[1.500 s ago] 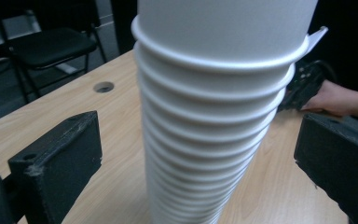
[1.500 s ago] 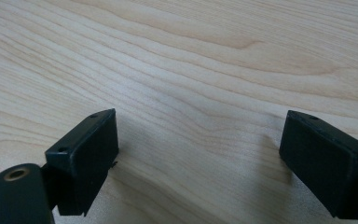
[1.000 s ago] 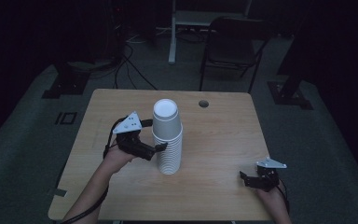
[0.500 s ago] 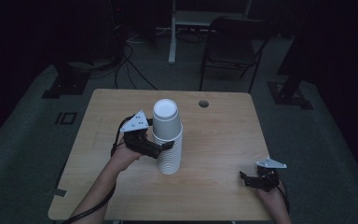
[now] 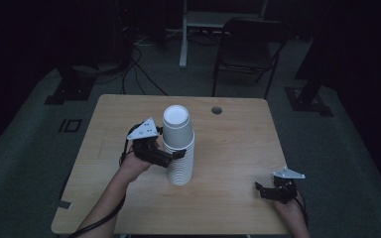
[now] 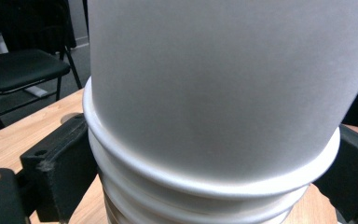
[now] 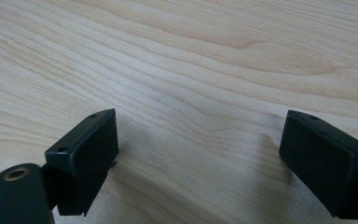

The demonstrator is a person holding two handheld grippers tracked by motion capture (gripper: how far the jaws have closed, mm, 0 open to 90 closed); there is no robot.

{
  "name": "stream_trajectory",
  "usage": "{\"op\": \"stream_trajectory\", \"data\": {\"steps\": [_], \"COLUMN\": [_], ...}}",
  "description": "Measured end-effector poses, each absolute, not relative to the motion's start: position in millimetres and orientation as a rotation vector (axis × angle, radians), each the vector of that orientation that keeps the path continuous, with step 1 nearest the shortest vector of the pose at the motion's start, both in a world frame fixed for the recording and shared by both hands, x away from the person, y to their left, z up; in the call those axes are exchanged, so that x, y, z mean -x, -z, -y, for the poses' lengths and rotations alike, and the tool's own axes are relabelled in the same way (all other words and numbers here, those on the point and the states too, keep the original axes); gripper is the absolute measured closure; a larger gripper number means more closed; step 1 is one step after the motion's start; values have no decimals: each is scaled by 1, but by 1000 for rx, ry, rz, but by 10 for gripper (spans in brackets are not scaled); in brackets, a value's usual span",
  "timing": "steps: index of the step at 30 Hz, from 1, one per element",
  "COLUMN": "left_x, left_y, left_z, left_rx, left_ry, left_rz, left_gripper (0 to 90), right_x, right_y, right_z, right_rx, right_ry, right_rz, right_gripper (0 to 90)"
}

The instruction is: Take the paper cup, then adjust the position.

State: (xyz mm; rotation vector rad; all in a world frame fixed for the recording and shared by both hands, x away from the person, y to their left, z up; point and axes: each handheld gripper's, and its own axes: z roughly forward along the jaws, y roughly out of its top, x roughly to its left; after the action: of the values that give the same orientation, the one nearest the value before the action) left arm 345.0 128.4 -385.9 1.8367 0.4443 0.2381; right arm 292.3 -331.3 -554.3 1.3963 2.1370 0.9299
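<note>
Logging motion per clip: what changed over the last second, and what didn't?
The left gripper moved right, toward the cup stack, and now has a jaw on each side of it near the top cup's rim; whether the jaws press on it is unclear. The stack stayed upright in the same spot. The right gripper stayed open at the table's near right corner.

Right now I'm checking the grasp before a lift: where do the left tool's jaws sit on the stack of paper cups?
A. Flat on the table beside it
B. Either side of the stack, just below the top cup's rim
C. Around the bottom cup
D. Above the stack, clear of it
B: in the left gripper view the left tool has one jaw either side of the paper cup stack, just under the top cup's rim.
</note>
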Motion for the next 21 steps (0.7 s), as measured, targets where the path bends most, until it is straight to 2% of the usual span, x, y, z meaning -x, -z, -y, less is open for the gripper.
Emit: {"op": "stream_trajectory", "data": {"steps": [21], "left_x": [-346], "left_y": [385], "left_z": [-128], "left_rx": [-1842], "left_ry": [-238], "left_rz": [-438], "left_gripper": [53], "right_x": [-293], "right_y": [552], "right_z": [330], "right_rx": [-1386], "right_ry": [-922], "right_rz": [-2160], "right_gripper": [130]}}
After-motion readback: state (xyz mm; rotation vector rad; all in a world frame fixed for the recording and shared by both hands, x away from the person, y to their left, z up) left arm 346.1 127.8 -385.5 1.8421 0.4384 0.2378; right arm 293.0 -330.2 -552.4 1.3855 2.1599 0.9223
